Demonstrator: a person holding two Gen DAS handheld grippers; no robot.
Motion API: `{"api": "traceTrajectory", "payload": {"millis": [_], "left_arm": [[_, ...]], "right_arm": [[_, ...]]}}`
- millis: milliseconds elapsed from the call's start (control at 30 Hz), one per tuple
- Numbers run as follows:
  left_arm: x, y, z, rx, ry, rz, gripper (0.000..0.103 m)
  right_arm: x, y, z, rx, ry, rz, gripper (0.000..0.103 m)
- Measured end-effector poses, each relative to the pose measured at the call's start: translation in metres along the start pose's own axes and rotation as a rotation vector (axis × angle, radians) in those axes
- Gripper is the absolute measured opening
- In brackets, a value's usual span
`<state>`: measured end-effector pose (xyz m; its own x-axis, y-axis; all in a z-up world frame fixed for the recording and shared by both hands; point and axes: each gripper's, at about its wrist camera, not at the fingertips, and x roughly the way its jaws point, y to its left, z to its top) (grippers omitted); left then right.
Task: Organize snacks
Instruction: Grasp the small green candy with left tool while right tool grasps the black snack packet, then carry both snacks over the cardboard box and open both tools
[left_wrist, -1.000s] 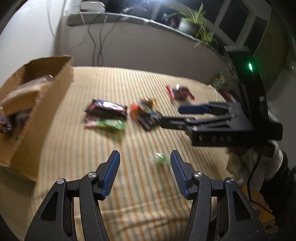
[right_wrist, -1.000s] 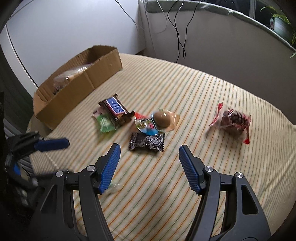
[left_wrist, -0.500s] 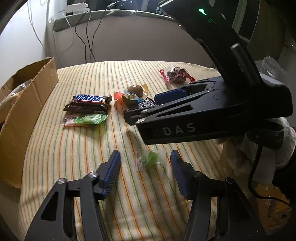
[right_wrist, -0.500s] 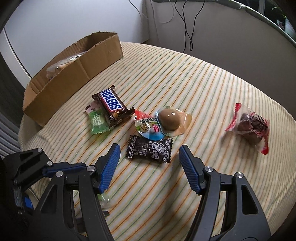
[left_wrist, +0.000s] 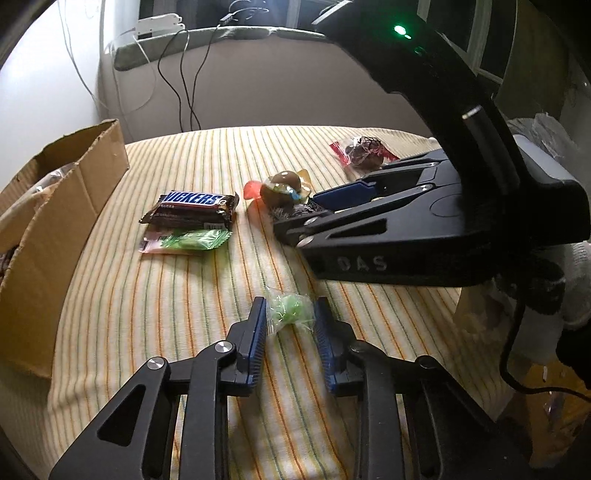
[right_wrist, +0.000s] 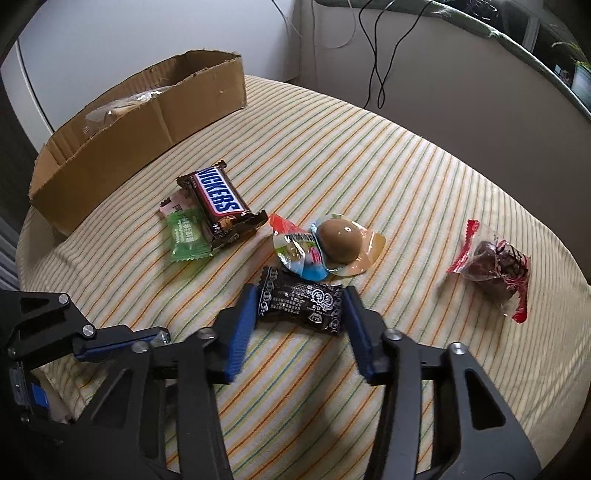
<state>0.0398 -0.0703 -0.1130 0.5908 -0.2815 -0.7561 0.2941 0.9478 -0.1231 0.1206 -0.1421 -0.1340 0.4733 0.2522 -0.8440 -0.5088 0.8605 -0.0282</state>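
Note:
My left gripper (left_wrist: 290, 308) is open, its blue pads on either side of a small clear packet of green candy (left_wrist: 290, 309) on the striped cloth. My right gripper (right_wrist: 301, 306) is open, its pads on either side of a black wrapped snack (right_wrist: 301, 305). Behind it lie a brown domed jelly cup (right_wrist: 341, 242), a Snickers bar (right_wrist: 221, 201), a green wrapped candy (right_wrist: 186, 232) and a red-edged packet with a dark cake (right_wrist: 493, 267). The cardboard box (right_wrist: 147, 122) stands at the far left and holds some packets.
The round table has a striped cloth (right_wrist: 369, 155) and drops off at its front and right edges. The right gripper's body (left_wrist: 424, 229) fills the right of the left wrist view. Cables (right_wrist: 376, 55) hang on the wall behind. A ledge runs above.
Both grippers have moved forward and down. The left pads now flank the green candy packet and have narrowed. The right pads now flank the black snack.

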Motion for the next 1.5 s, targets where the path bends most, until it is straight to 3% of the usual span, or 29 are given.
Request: {"api": "traceTrajectory", "payload": {"millis": [567, 1067, 1500], "left_arm": [[-0.022, 0.032, -0.007, -0.1, -0.01, -0.072, 0.023], [-0.048, 0.042, 0.003, -0.138, -0.075, -0.057, 0.023], [-0.092, 0.104, 0.009, -0.233, -0.189, 0.049, 0.023]], "right_arm": [[-0.028, -0.016, -0.013, 0.084, -0.042, 0.029, 0.013], [-0.065, -0.015, -0.015, 0.115, -0.112, 0.079, 0.011], [-0.095, 0.033, 0.019, 0.044, -0.191, 0.153, 0.012]]}}
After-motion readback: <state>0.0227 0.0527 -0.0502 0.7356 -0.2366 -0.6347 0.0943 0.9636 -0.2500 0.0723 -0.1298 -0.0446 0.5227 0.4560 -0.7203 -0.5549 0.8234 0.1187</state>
